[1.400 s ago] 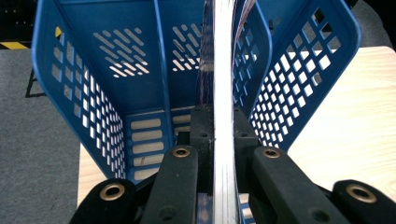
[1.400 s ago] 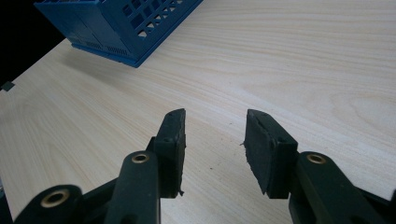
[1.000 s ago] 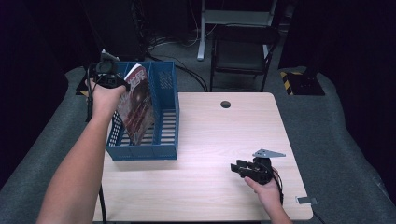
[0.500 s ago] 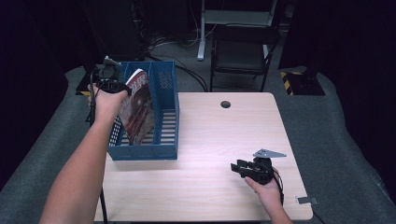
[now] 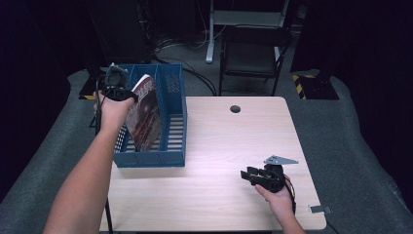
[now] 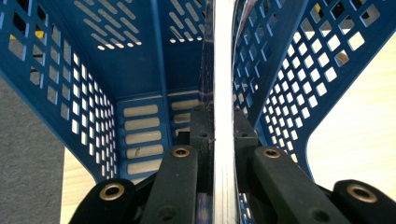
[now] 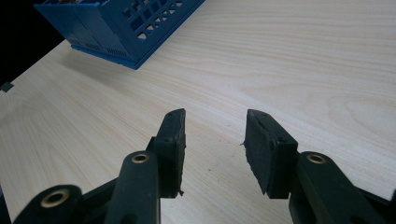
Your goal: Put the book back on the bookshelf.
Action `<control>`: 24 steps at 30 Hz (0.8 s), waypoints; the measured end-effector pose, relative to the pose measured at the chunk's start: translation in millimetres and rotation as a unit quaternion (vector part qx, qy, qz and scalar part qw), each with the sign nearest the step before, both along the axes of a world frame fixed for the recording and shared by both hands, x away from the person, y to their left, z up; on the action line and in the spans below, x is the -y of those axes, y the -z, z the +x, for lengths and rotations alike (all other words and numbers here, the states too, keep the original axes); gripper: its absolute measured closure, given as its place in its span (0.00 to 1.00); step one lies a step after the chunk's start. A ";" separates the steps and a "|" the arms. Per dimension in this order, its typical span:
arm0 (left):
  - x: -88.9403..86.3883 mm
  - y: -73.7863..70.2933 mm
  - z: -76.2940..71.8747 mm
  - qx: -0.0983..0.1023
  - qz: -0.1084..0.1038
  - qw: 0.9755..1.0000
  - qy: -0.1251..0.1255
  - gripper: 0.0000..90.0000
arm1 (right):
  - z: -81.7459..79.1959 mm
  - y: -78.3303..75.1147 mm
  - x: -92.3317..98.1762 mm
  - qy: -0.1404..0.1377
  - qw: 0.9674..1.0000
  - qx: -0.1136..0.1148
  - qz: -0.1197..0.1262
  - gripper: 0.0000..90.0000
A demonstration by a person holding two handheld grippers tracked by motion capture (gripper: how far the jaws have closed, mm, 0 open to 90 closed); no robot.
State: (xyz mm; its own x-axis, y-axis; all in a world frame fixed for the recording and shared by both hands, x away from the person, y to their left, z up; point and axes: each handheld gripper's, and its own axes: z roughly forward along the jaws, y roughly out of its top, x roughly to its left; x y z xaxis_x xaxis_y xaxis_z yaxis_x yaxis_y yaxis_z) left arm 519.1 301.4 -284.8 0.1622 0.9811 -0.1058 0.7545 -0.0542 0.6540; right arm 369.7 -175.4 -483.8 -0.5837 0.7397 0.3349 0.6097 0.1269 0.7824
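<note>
Lowering a magazine [image 5: 145, 113] into the blue file basket [image 5: 174, 113], left gripper [image 6: 223, 135] clamped on its upper edge, magazine upright, leaning inside. Right gripper [image 7: 214, 140] resting apart on the table [image 5: 229, 141], jaws parted, empty. Next, probably: letting go once settled.

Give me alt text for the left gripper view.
The left gripper is shut on the top edge of a magazine, held upright inside a blue perforated basket. Pale wooden table shows beyond the basket wall.
</note>
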 end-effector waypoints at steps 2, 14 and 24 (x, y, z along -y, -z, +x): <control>-2.1 1.1 -1.1 -0.002 0.001 1.000 -0.001 0.93 | -0.6 -0.7 0.1 0.000 1.000 0.001 0.003 0.64; -8.5 4.6 -7.0 0.002 -0.002 1.000 0.002 0.92 | 0.7 0.8 -1.3 -0.002 1.000 0.000 -0.002 0.64; -10.4 -4.5 -23.8 0.014 -0.002 1.000 0.018 0.88 | 0.0 1.6 -1.6 -0.002 1.000 -0.002 -0.001 0.64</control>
